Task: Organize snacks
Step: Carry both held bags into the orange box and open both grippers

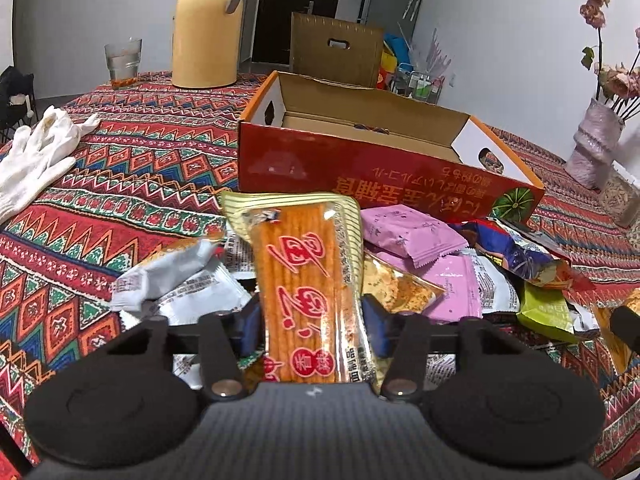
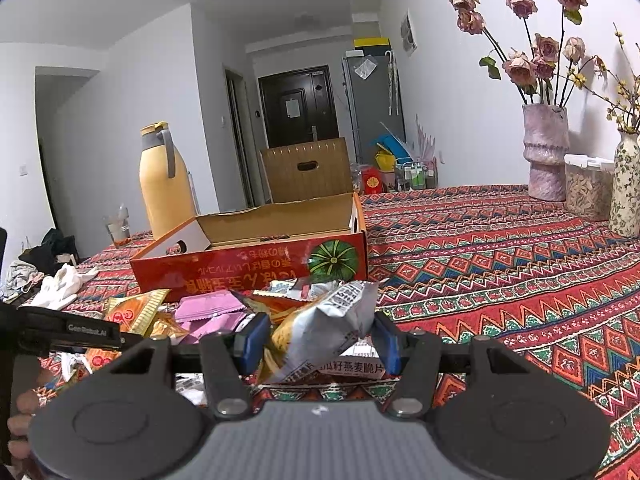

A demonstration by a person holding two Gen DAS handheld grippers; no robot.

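Observation:
My left gripper (image 1: 312, 320) is shut on a long orange snack packet (image 1: 300, 248) with red characters, whose far end tilts toward the open red cardboard box (image 1: 360, 160). Under and around it lies a pile of several loose snacks, among them pink packets (image 1: 404, 232) and white wrappers (image 1: 180, 276). In the right wrist view my right gripper (image 2: 320, 340) is shut on a crumpled silver-and-orange snack bag (image 2: 332, 316), just in front of the same box (image 2: 240, 268). The left gripper's body (image 2: 80, 330) shows at the left there.
A yellow thermos jug (image 1: 208, 28) and a glass (image 1: 123, 60) stand behind the box at the left. White gloves (image 1: 36, 156) lie on the patterned tablecloth (image 2: 500, 260). A pink flower vase (image 2: 546, 152), a clear jar (image 2: 588, 188) and a second vase stand at the right.

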